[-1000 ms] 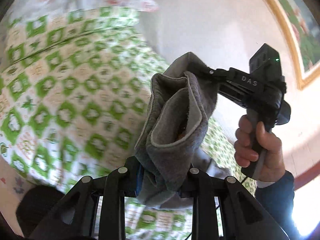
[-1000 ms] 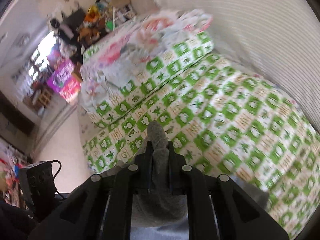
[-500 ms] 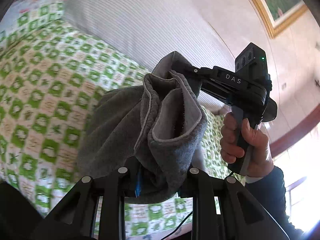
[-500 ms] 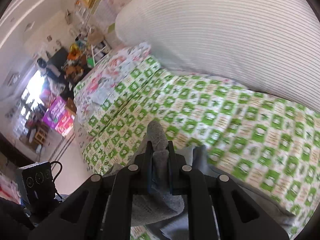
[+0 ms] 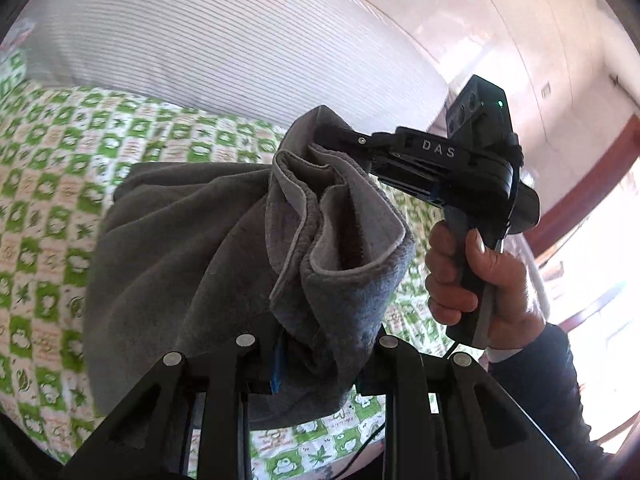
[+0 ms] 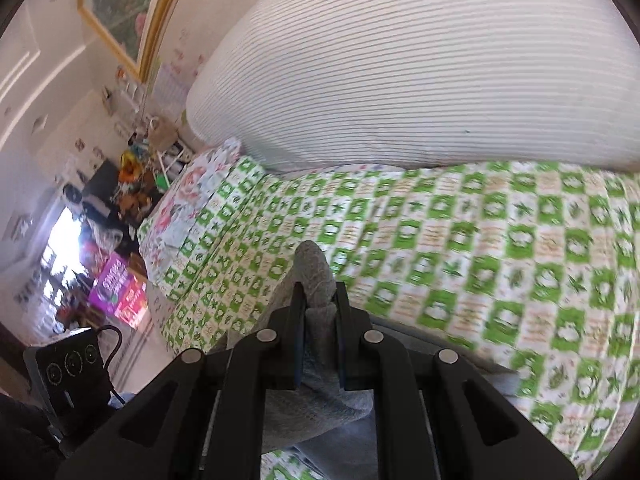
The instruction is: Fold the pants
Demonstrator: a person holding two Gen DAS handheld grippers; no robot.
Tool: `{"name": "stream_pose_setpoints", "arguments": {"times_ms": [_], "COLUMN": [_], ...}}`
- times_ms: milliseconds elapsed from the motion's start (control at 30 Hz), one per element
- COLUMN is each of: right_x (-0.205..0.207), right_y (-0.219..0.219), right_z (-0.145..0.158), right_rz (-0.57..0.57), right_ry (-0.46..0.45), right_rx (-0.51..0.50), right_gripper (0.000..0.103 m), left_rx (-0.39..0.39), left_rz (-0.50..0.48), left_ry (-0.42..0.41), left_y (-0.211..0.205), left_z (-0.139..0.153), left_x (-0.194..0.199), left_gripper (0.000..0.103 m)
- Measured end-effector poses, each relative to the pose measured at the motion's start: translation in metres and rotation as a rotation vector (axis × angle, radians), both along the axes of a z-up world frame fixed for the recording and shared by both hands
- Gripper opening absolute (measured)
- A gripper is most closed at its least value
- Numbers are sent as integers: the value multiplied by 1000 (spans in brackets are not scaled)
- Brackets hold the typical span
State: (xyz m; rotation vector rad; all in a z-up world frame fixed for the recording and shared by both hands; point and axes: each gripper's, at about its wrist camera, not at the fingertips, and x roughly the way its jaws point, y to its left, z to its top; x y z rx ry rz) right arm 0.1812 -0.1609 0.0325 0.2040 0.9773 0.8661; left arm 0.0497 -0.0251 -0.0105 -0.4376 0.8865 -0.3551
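Grey fleece pants (image 5: 192, 264) hang bunched between both grippers above a bed with a green and white patterned sheet (image 5: 52, 184). My left gripper (image 5: 316, 344) is shut on a thick fold of the pants' edge at the bottom of the left wrist view. My right gripper (image 5: 320, 136) shows in that view as a black hand-held unit, its fingers pinching the top of the same bunched edge. In the right wrist view, my right gripper (image 6: 318, 300) is shut on a grey fold of the pants (image 6: 316, 276), which trail down toward the sheet (image 6: 480, 248).
A large white striped pillow (image 6: 420, 64) lies along the far side of the bed. A floral quilt (image 6: 180, 216) sits at the bed's left end. Cluttered shelves and bright boxes (image 6: 120, 292) stand beyond. My left gripper's body (image 6: 72, 368) shows lower left.
Both grippers have swung with the pants toward the striped pillow. The pants now drape lower, with more cloth spread over the sheet. Both grips are unchanged.
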Motion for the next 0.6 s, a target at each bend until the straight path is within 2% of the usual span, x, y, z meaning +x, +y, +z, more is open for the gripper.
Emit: {"name": "stream_pose_setpoints", "arguments": {"times_ms": [233,400,500,600], "right_x": [8,20,26,28], "right_y": [-47,-68,-76,-85], "right_z": [-35,-54,-62,-74], "right_rz": [-67,-100,-114,-140], "right_ry": [45,58,69,88], "right_rx": [43,84,96,66], "right_gripper": [13,13,13,15], "left_rx": [78,142,191,211], "left_rz": [-32,-38,-59,-91], "left_ry": [31,10,10,22], "left_y": [-37,-59,-74,-88], "left_z": [-28,-36,-43,-49], "left_x": [20,28,31,28], "left_gripper": [25,25,28,34]}}
